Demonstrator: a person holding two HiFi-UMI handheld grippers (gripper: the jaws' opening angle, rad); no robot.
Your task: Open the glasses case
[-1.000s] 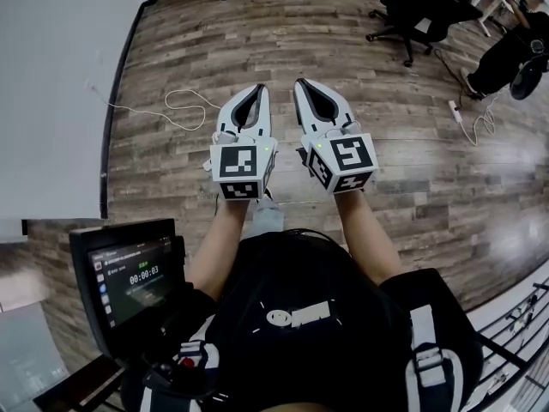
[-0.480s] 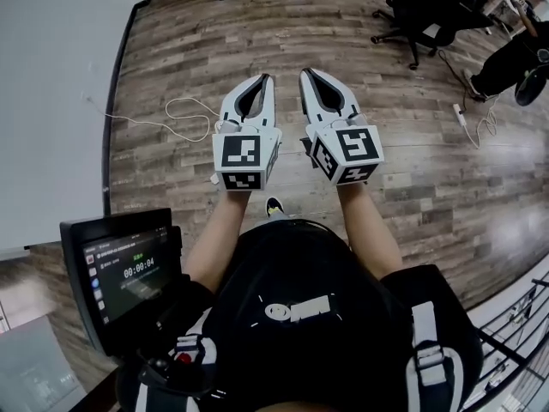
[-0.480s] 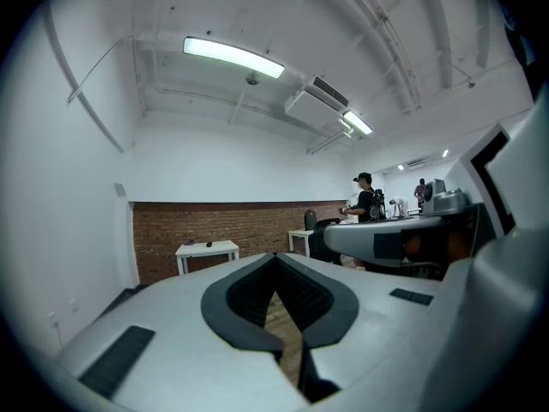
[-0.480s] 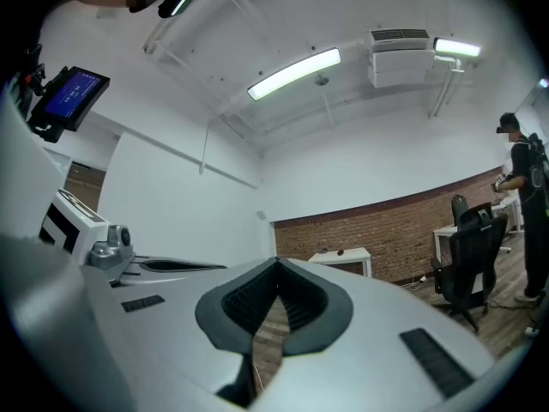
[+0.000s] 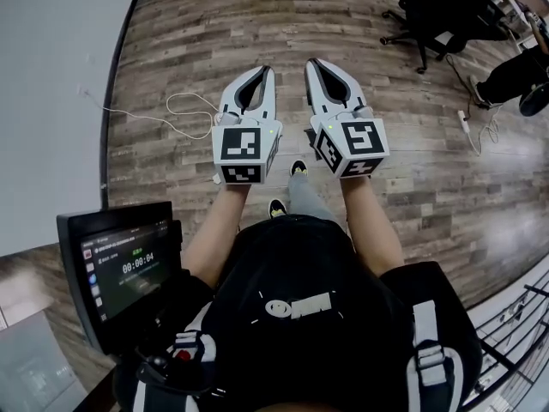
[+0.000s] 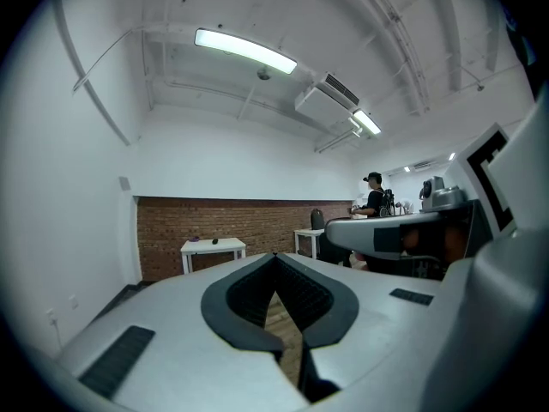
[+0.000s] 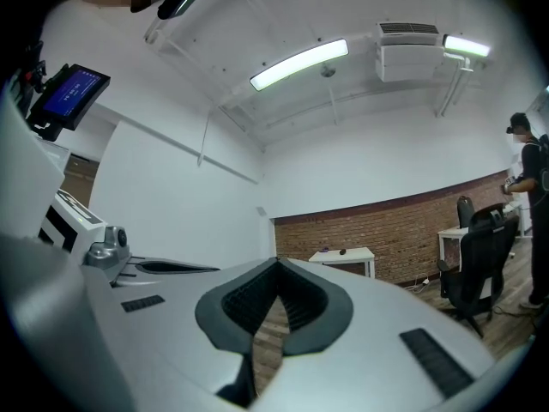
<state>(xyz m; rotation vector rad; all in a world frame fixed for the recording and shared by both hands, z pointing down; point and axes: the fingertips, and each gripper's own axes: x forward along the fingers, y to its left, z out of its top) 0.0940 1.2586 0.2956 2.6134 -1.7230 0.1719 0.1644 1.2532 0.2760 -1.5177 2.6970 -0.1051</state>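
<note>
Left gripper (image 5: 267, 71) and right gripper (image 5: 315, 63) side by side in the head view, held out level over a wooden floor (image 5: 189, 50), near each other but apart. Both clenched, tips together, empty. On each, at the hand end, a marker cube (image 5: 243, 151). Below left, a dark screen (image 5: 120, 269) with a timer; on the floor, a looped white cable (image 5: 185, 95); at upper right, a black office chair (image 5: 433, 15).

Through the left gripper view: jaws shut tip to tip, only floor in the slit behind the pads. Beyond, a brick wall (image 6: 197, 226) with a small white table (image 6: 213, 247) before it, two small items on top too tiny to tell. Farther right, a person in a cap (image 6: 374, 197).

Through the right gripper view: same meeting of the tips, no object pinched. Same brick wall, same small white table, an office chair at right.

Glasses case: not to be made out in any view.
</note>
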